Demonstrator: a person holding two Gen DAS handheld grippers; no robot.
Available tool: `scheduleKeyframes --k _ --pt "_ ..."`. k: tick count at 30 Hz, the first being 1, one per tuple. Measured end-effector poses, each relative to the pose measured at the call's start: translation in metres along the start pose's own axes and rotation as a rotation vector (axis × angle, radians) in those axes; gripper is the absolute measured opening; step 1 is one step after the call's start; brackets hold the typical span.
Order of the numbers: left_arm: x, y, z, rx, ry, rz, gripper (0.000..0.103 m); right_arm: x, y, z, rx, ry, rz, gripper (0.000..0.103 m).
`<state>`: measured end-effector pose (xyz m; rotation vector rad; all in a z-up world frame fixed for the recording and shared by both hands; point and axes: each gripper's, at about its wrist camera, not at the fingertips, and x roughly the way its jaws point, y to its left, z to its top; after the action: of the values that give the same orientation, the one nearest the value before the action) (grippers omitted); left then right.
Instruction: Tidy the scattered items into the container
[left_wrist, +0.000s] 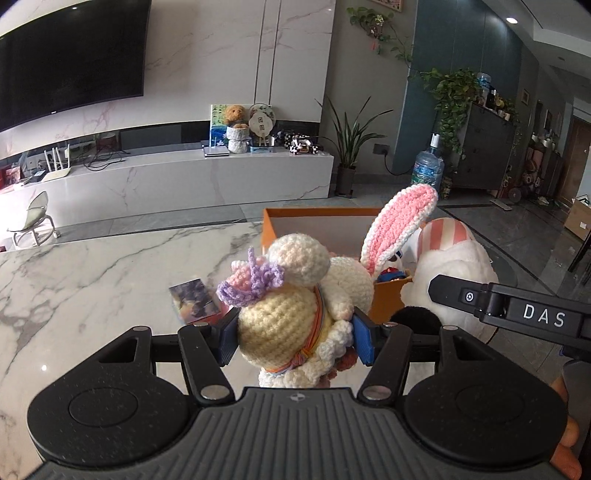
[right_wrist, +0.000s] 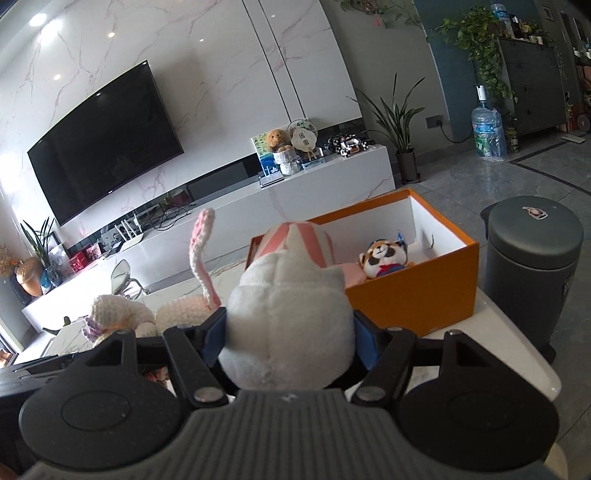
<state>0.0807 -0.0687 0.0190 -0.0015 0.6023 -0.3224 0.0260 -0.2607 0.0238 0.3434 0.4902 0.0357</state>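
My left gripper (left_wrist: 295, 338) is shut on a crocheted bunny (left_wrist: 291, 310), cream and white with a purple bow and one pink ear standing up. It hangs above the marble table (left_wrist: 92, 280), just short of the orange box (left_wrist: 388, 301). My right gripper (right_wrist: 290, 332) is shut on a white plush toy (right_wrist: 288, 325) with a pink-striped head, held in front of the orange box (right_wrist: 413, 295). A small raccoon plush (right_wrist: 384, 258) and something pink lie inside the box. The crocheted bunny (right_wrist: 177, 310) shows to the left in the right wrist view.
A small picture card (left_wrist: 195, 301) lies on the table left of the bunny. A grey cylindrical bin (right_wrist: 532, 266) stands on the floor right of the table. The table's right edge (right_wrist: 517, 332) runs close to the box. A TV wall and low cabinet lie beyond.
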Motion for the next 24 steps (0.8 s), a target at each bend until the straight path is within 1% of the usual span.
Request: scheduleKeyframes --k 5,10,16,24 --pt "0.021 -0.020 0.019 0.021 -0.013 -0.037 0.070 0.001 -0.022 0.025 -0.012 -0.032 -0.018 0.071" --pt "0.040 -0.038 0.038 0.041 -0.026 -0.059 0.070 0.013 -0.037 0.048 -0.018 -0.052 -0.030 0.071" --pt "0.066 -0.050 0.056 0.057 -0.027 -0.065 0.070 0.027 -0.056 0.074 -0.025 -0.076 -0.046 0.071" --pt "0.096 -0.058 0.075 0.051 -0.019 -0.063 0.070 0.061 -0.073 0.105 -0.040 -0.090 -0.058 0.071"
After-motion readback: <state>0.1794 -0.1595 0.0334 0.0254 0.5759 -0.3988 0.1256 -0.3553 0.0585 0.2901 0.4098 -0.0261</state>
